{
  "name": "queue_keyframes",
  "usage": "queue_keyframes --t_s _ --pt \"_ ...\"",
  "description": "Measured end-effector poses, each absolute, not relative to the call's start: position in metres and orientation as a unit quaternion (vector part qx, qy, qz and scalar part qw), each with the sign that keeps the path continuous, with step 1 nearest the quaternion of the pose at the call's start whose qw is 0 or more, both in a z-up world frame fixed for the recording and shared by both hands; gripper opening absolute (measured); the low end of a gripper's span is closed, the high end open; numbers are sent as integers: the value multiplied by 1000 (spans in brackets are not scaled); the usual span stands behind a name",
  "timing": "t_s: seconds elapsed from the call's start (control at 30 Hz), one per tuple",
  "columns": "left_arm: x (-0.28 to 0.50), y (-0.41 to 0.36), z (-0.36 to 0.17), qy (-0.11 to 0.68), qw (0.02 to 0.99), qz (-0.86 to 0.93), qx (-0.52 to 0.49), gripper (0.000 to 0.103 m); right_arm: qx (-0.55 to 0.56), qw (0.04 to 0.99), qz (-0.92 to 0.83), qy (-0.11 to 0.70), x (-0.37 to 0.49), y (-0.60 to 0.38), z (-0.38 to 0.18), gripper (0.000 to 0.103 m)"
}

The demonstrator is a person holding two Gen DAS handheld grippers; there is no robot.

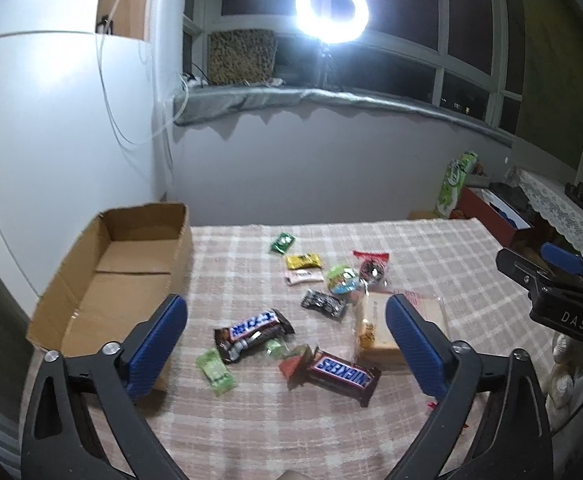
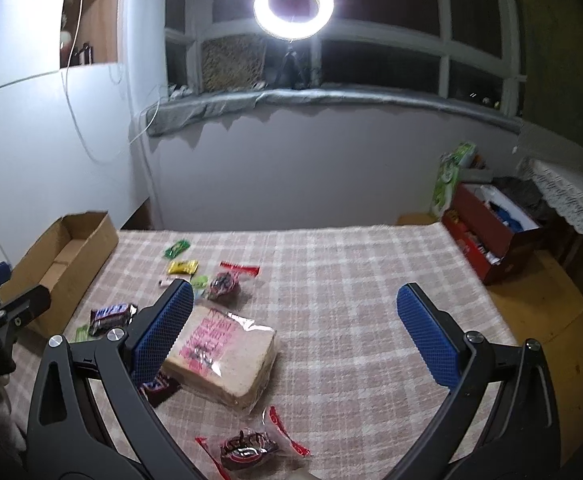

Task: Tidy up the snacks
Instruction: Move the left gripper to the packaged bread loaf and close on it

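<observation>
Fingers [image 1: 159, 344] of the left gripper [image 1: 287, 346], blue-padded on black arms, stand wide apart over the snack pile with nothing pressed between them. Off to their left an open brown cardboard box [image 1: 111, 276] sits on the pink-and-white checked tablecloth covering the table [image 1: 431, 252], its inside bare. Between the fingers lie a brown Snickers bar [image 1: 253, 330] resting on another dark wrapper, a pale green wrapped candy [image 1: 215, 372] just beside it, and a second brown Snickers bar [image 1: 341, 376] nearer the camera. Farther back lie a green sachet [image 1: 281, 243], a yellow sachet [image 1: 302, 261], a black-and-white packet [image 1: 323, 304] and a round green-and-blue wrapped sweet [image 1: 343, 279]. A clear-wrapped sandwich of sliced bread [image 1: 371, 332] lies partly behind the right-hand finger.

Seen from the right wrist, the right gripper [image 2: 295, 334] is likewise spread wide and empty. That sandwich [image 2: 227, 364], printed in pink, lies just beside its left finger, and a clear packet with red ends holding a dark round cake [image 2: 247, 446] lies close to the camera. Bare cloth fills the right side.
</observation>
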State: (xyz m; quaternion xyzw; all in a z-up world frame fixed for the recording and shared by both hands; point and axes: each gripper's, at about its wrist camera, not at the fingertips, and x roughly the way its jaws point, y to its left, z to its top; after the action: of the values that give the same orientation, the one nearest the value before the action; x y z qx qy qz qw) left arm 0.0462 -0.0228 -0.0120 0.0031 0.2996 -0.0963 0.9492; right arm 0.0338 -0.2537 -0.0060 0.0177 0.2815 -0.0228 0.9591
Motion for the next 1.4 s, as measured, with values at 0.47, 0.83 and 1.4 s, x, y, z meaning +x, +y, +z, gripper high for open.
queue_keyframes --t_s 0.47,0.83,1.4 --pt "76 -48 -63 420 883 -206 -39 51 119 896 84 420 63 -287 -62 65" --pt "107 -68 -85 479 842 -242 -50 41 165 852 128 479 83 -285 -91 55" --pt "126 -84 -97 504 815 -282 -35 41 227 808 165 518 111 -283 -117 41"
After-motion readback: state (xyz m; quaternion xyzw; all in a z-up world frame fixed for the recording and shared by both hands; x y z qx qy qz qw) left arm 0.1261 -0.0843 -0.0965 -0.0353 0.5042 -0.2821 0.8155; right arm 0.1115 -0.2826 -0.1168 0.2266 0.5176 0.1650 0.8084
